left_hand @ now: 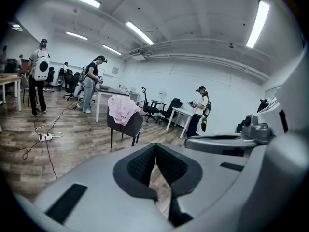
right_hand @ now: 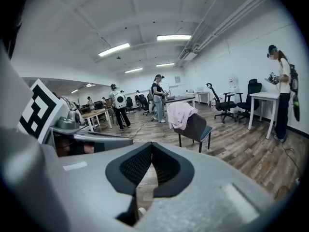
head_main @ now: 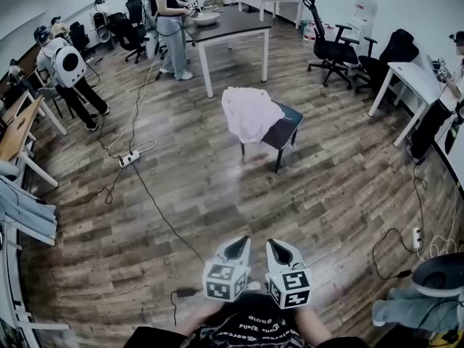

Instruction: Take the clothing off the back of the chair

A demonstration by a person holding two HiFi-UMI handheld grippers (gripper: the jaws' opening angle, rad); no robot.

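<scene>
Open wood floor (head_main: pixel 217 194) lies before the chair (head_main: pixel 286 122). A cable (head_main: pixel 167 223) trails across it at left; a table (head_main: pixel 232 24) stands behind.

Clothing (head_main: pixel 250 113), centre of frame: pale pink cloth, soft, crumpled, matt. Chair (head_main: pixel 288 125): dark matt seat, thin dark legs (metal by the look). Floor (head_main: pixel 181 194): wood-grain planks, slight sheen. Table (head_main: pixel 243 20), upper centre: smooth dark top, white painted legs. Left gripper (left_hand: pixel 155 144) and right gripper (right_hand: pixel 151 144): smooth matt grey plastic shells, black pads (left_hand: pixel 138 165) with a fine ribbed texture.
</scene>
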